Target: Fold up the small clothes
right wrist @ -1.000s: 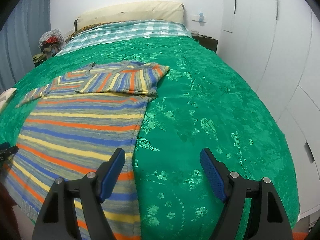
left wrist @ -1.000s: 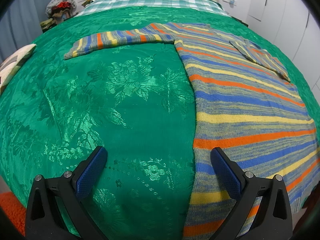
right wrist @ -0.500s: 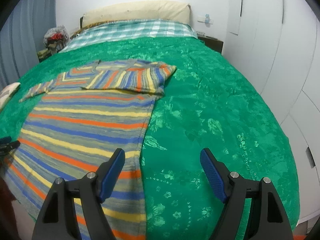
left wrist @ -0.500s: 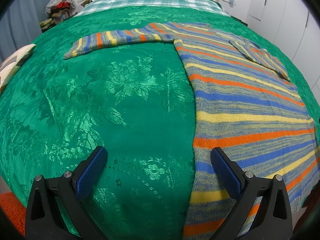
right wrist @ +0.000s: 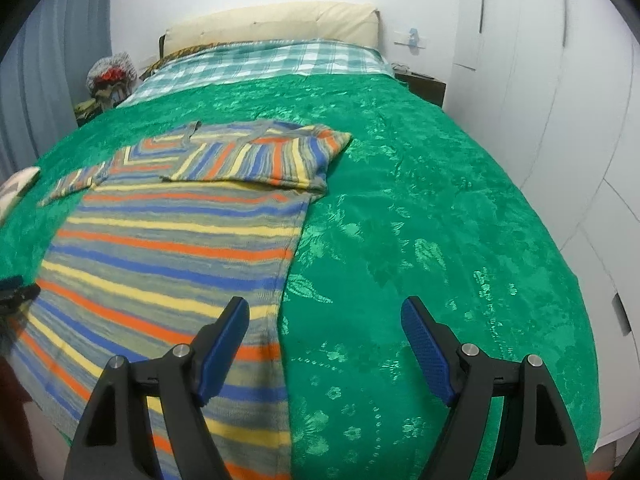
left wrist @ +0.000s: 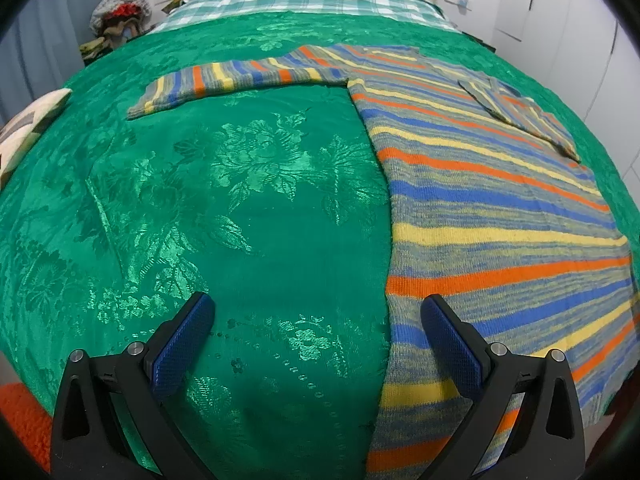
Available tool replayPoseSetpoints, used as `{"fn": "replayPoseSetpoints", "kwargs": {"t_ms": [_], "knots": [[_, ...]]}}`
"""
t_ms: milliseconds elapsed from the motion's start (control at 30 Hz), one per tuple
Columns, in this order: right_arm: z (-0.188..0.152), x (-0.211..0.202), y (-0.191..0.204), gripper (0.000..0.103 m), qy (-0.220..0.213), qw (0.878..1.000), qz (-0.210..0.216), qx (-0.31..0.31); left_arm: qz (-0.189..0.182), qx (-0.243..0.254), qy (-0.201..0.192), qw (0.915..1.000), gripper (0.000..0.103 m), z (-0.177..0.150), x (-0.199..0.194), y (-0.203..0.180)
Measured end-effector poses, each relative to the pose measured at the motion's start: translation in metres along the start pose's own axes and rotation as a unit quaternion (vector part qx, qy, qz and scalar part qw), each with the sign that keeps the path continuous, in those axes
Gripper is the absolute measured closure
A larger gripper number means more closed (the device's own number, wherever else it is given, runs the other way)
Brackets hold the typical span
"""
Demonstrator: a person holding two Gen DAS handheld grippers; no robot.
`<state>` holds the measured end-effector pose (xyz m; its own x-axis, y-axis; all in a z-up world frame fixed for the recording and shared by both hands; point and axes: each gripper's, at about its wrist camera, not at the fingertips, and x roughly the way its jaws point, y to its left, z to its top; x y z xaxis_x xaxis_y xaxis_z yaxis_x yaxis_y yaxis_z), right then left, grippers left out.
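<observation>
A striped knit sweater [left wrist: 480,184] in orange, blue, yellow and grey lies flat on the green bedspread [left wrist: 240,200]. Its left sleeve [left wrist: 224,80] stretches out to the left. Its right sleeve [right wrist: 256,160] is folded across the chest. My left gripper [left wrist: 316,312] is open and empty above the bedspread, by the sweater's left side edge near the hem. My right gripper [right wrist: 324,316] is open and empty over the sweater's [right wrist: 168,256] right side edge near the hem. The tip of the left gripper shows at the left edge of the right wrist view [right wrist: 16,292].
The bed has a checked sheet [right wrist: 264,60] and a cream headboard cushion [right wrist: 272,24] at the far end. White wardrobe doors [right wrist: 560,80] stand on the right. A pile of things [right wrist: 110,76] sits on the left. A pale cushion [left wrist: 24,128] lies at the bed's left edge.
The right gripper has shifted slightly, so the sweater sits further right in its view. The left gripper view is nearly unchanged. Both stay open.
</observation>
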<state>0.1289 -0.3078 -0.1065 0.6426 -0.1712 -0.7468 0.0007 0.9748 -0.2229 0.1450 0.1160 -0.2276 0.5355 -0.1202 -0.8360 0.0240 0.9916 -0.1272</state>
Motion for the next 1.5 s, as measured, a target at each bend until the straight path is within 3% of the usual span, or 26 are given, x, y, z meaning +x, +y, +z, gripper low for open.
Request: {"fn": "replayPoseSetpoints", "kwargs": {"t_ms": [400,500,567,667,800,867,967,1067,1133,1233,1267,1367,1433,1500], "knots": [[0.000,0.004,0.009,0.025,0.005,1.000,0.003,-0.018,-0.003,-0.002,0.007,1.0000,0.001,0.001,-0.002,0.001],[0.000,0.003,0.010,0.025,0.003,1.000,0.005,-0.021,-0.036,-0.033,0.022,0.9986,0.001,0.010,-0.017,0.011],[-0.001,0.001,0.009,0.025,0.002,1.000,0.005,-0.019,-0.086,-0.082,0.004,0.9930,0.001,0.018,-0.033,0.030],[-0.003,0.001,0.006,0.025,0.004,1.000,0.007,-0.014,-0.112,-0.151,-0.017,0.9821,0.001,0.037,-0.044,0.073],[-0.002,0.003,0.002,0.025,0.008,1.000,0.009,-0.002,-0.094,-0.252,-0.035,0.9625,0.001,0.073,-0.031,0.156],[-0.001,0.005,0.001,0.025,0.010,1.000,0.013,0.005,-0.083,-0.275,-0.025,0.9576,0.002,0.093,-0.017,0.181],[0.000,0.009,0.002,0.025,0.014,1.000,0.014,0.003,-0.100,-0.284,-0.018,0.9536,0.003,0.121,0.007,0.202],[-0.002,0.012,0.004,0.025,0.020,1.000,0.015,-0.003,-0.080,-0.319,-0.008,0.9442,0.016,0.142,0.037,0.218],[-0.003,0.014,0.006,0.025,0.025,1.000,0.013,-0.008,-0.094,-0.328,0.011,0.9399,0.024,0.150,0.059,0.215],[-0.005,0.016,0.006,0.025,0.030,0.999,0.012,-0.011,-0.094,-0.309,0.029,0.9458,0.050,0.162,0.085,0.202],[-0.005,0.015,0.006,0.025,0.030,0.999,0.013,-0.009,-0.074,-0.297,0.033,0.9515,0.095,0.167,0.090,0.196],[-0.004,0.012,0.004,0.025,0.025,1.000,0.019,0.000,-0.029,-0.266,0.023,0.9633,0.098,0.186,0.082,0.178],[-0.002,0.010,0.001,0.025,0.020,0.999,0.028,0.008,-0.016,-0.208,-0.010,0.9779,0.098,0.214,0.063,0.150],[0.000,0.009,-0.002,0.025,0.017,0.999,0.037,0.017,-0.028,-0.135,-0.042,0.9896,0.098,0.249,0.041,0.104]]}}
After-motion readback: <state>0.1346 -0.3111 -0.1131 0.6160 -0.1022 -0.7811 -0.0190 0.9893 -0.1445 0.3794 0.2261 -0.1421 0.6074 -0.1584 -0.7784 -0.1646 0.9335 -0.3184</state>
